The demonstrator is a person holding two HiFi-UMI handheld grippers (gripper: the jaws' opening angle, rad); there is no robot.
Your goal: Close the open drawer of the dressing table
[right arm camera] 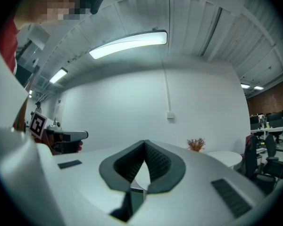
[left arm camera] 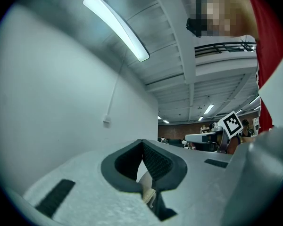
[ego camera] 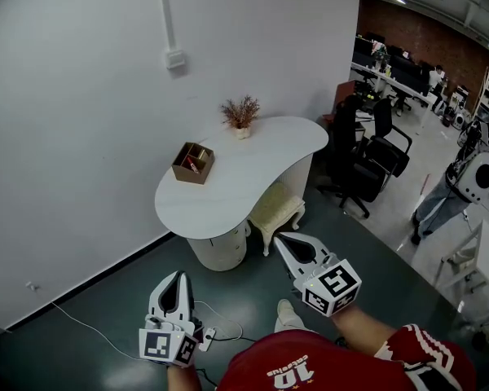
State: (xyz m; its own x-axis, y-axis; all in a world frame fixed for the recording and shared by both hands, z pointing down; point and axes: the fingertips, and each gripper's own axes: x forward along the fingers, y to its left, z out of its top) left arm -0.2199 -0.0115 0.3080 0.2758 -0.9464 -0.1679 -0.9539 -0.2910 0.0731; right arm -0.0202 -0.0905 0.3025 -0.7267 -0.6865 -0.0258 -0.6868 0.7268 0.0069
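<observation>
The white dressing table stands against the wall, well ahead of both grippers. Its round pedestal sits under the near end; I cannot make out its drawer from here. A brown wooden box and a dried plant stand on the top. My left gripper is low at the left, jaws shut and empty. My right gripper is held nearer the table, also shut and empty. In the right gripper view the gripper points level at the wall, with the plant and the table top to its right.
A cream stool is tucked under the table. Black office chairs stand to the right, and a person stands further right. A white cable runs over the dark floor by my left gripper.
</observation>
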